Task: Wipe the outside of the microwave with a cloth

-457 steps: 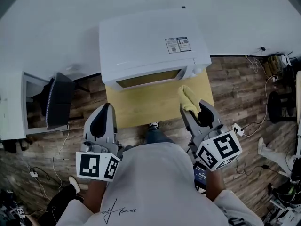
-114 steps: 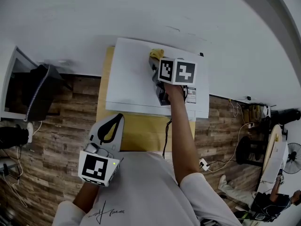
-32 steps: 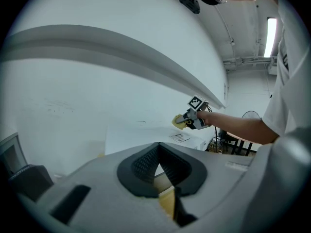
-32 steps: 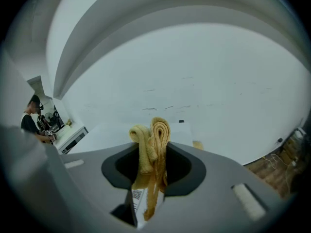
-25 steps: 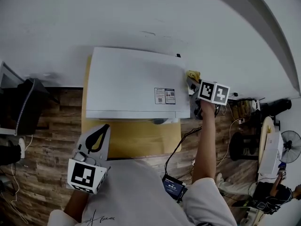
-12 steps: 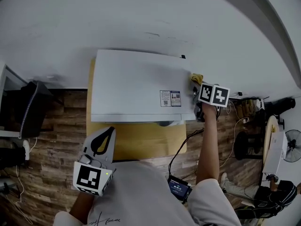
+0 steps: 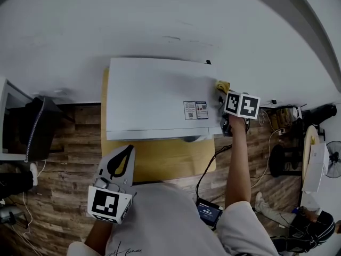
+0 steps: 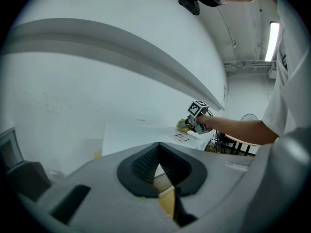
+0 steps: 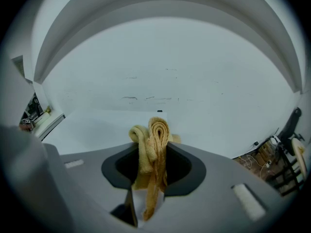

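Observation:
The white microwave (image 7: 160,97) stands on a small wooden table (image 7: 160,156) against the wall. My right gripper (image 7: 221,92) is shut on a folded yellow cloth (image 7: 222,85), which it holds at the microwave's right rear top corner. In the right gripper view the cloth (image 9: 153,142) bunches up between the jaws, with the microwave's top (image 9: 97,130) to its left. My left gripper (image 7: 127,151) hangs shut and empty in front of the table, apart from the microwave. In the left gripper view its closed tips (image 8: 158,148) point at the microwave (image 8: 141,132) and the far right gripper (image 8: 190,124).
The white wall (image 7: 170,20) runs right behind the microwave. A black object (image 7: 37,127) stands on the floor to the left. Cables and stands (image 7: 279,137) clutter the floor to the right. A cord runs from the right gripper to a device (image 7: 208,212) at the person's waist.
Some seconds ago the right gripper held the cloth on the middle rear of the top; it has since moved to the right rear corner. Over the last second it has hardly shifted. Left gripper unchanged.

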Available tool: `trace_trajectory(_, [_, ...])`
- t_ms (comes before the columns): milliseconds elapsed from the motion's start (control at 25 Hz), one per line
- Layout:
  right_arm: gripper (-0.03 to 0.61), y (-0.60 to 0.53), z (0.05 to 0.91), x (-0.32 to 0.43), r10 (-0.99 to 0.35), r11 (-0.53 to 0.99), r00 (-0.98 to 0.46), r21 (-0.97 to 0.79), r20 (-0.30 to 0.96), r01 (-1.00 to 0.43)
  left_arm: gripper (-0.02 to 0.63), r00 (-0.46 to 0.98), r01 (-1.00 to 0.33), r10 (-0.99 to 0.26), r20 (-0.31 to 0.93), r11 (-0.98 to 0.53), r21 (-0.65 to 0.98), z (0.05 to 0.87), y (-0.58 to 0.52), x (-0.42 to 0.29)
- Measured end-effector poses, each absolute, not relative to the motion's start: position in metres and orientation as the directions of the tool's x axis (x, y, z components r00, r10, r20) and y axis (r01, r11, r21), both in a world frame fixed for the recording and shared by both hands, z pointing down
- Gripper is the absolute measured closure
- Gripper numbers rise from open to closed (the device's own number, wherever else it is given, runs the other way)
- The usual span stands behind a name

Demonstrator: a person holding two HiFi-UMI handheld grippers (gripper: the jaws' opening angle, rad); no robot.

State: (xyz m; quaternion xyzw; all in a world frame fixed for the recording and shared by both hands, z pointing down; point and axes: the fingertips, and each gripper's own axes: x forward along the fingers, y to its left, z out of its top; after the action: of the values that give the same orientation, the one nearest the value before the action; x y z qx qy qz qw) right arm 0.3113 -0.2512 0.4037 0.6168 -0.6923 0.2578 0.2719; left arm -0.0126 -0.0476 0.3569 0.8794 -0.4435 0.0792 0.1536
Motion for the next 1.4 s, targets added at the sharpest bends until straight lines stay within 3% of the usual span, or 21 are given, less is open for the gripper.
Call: trace_trajectory(1400, [0.456, -0.245, 0.403, 0.247, -0.723, 0.157, -0.161, -0.067, 0.671, -0.985, 0.623, 0.615, -0.788, -0.745, 0.256, -0.575, 0.221, 0.357, -0.039, -0.011])
